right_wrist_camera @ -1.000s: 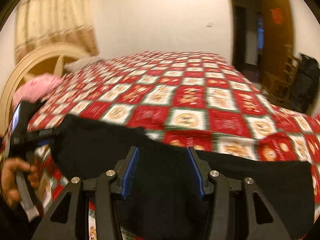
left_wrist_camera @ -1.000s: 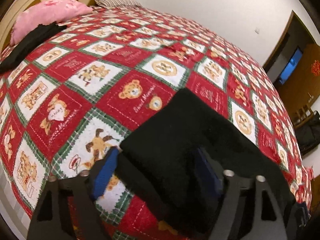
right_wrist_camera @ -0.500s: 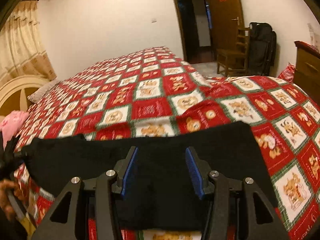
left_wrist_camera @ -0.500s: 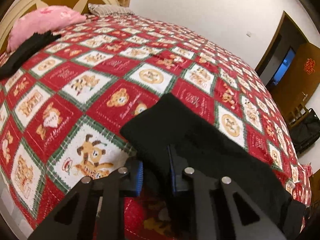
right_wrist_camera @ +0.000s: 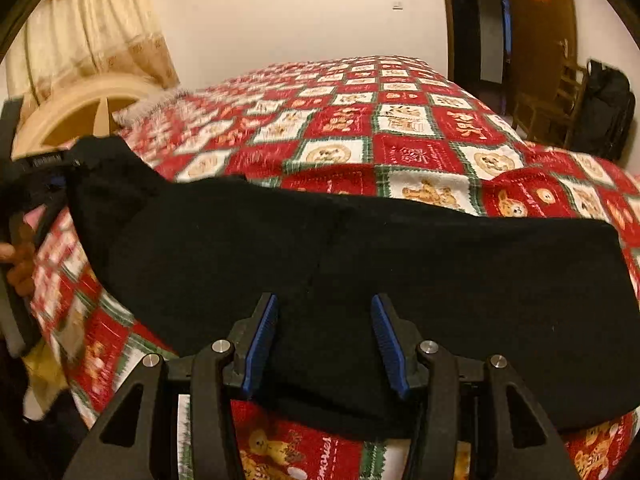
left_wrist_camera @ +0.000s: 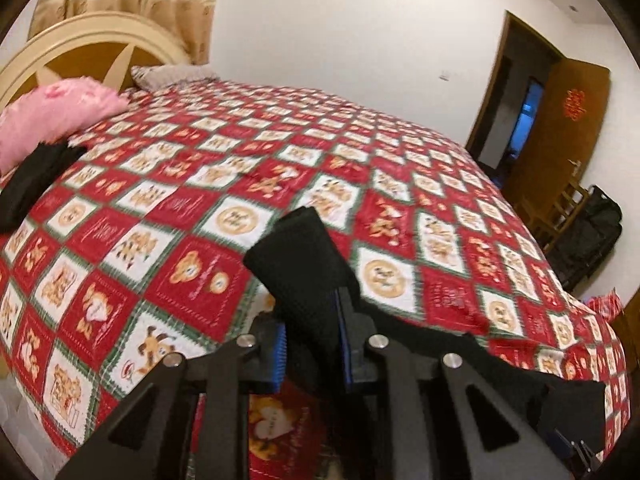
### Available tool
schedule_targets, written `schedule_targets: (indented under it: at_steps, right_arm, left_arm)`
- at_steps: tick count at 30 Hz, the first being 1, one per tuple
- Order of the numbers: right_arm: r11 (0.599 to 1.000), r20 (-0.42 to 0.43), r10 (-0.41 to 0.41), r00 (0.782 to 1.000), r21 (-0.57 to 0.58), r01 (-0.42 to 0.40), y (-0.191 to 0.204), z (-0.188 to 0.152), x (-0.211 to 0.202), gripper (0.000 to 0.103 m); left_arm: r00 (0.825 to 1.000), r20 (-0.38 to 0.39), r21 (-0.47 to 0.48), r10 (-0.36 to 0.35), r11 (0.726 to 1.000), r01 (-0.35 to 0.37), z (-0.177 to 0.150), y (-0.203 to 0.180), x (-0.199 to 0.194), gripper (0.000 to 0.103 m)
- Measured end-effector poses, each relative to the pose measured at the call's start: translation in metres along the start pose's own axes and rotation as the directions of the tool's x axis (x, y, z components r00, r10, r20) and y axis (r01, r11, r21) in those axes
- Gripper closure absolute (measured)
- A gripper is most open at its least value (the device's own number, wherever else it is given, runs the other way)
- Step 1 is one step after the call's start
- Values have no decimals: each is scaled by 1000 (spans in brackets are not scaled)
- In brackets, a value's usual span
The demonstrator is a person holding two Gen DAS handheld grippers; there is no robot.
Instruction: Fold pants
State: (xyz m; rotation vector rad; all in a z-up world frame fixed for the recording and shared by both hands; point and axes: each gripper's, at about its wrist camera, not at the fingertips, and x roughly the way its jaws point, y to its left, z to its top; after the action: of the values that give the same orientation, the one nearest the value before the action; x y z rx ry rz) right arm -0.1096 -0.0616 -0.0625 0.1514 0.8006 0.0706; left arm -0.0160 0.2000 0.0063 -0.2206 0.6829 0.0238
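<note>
Black pants [right_wrist_camera: 360, 264] lie stretched across the near edge of the red teddy-bear quilt [right_wrist_camera: 420, 152]. My left gripper [left_wrist_camera: 312, 320] is shut on one end of the pants [left_wrist_camera: 300, 256] and holds it raised off the quilt, the cloth standing up between the blue pads. The right wrist view shows that gripper [right_wrist_camera: 40, 168] at the far left, a hand [right_wrist_camera: 16, 264] on its handle. My right gripper [right_wrist_camera: 326, 336] is over the middle of the pants, its blue pads [right_wrist_camera: 264, 340] apart and the flat cloth showing between them without being pinched.
A pink pillow [left_wrist_camera: 52, 116] and another black garment [left_wrist_camera: 36, 184] lie by the cream headboard [left_wrist_camera: 92, 52]. A striped pillow [left_wrist_camera: 172, 76] sits further back. A wooden chair [left_wrist_camera: 560, 212] and a black bag [left_wrist_camera: 592, 240] stand past the bed's right side, near the door [left_wrist_camera: 560, 120].
The left jaws closed on the end of the pants and lifted it off the quilt. The right gripper swung sideways and sank closer over the middle of the pants, its jaws unchanged.
</note>
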Motion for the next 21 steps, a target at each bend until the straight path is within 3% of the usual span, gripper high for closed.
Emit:
schedule_targets:
  at_steps: [3,9,15,21]
  right_arm:
    - [998,82,3,997,59,-8,-13,4,-24,52]
    - [974,197,-103,975,217,59,-65,13,-75,52]
    - [914,201,-183,962,395,92,-119,0,-107,52]
    - [897,201,-209,957,430,105,-135,-11,-121,52]
  left_arm:
    - [999,13,38,-34,999,34,3,-18,-4,82]
    - [990,44,171,-133,978,124,1,-74,-17,82]
    - [966,13,286,-260,926,246,-14,-135,-23,82]
    - [931,-64,382,-359,853,355,-46,-192,-27,82]
